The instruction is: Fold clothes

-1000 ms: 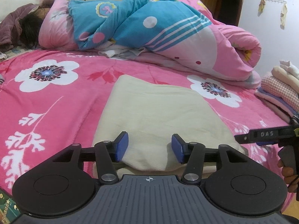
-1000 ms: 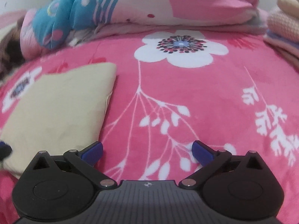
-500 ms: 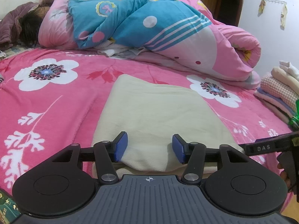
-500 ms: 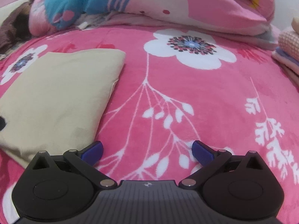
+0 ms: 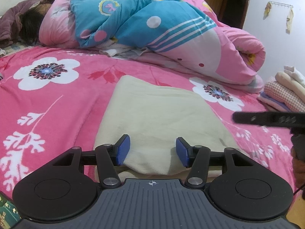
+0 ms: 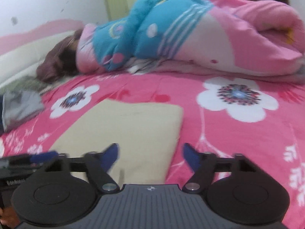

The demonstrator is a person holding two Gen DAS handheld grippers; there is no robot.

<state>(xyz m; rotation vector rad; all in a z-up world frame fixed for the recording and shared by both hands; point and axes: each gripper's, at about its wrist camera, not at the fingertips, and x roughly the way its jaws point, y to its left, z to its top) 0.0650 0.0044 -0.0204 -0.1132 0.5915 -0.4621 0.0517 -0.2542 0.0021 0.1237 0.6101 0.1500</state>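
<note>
- While the room shows only at frame tops (pale wall, green cupboard doors, brown door upper right), the bed blanket [image 5: 57, 99] fills most of both views: hot-pink fleece, fuzzy nap, big white flowers w/ dark centres, white leaf sprigs.
- Rolled quilt [image 5: 171, 30] across the upper half: puffy, blue/pink/white panels, stripes & dots.
- Cream garment [image 5: 158, 114], centre of left-wrist view: folded into a flat rough rectangle, fine ribbed knit, lying on the blanket.
- Folded stack [image 5: 282, 95], right edge: checked pink piece, cream & white on top.
- Left gripper [image 5: 152, 150], bottom centre: blue pads half apart, near fold of garment bulging between them; pads at the cloth's sides, firm pinch can't be told.
- Right gripper [image 6: 150, 155], blurred: jaws closing, garment's near right corner between them, pads not yet on cloth.
</note>
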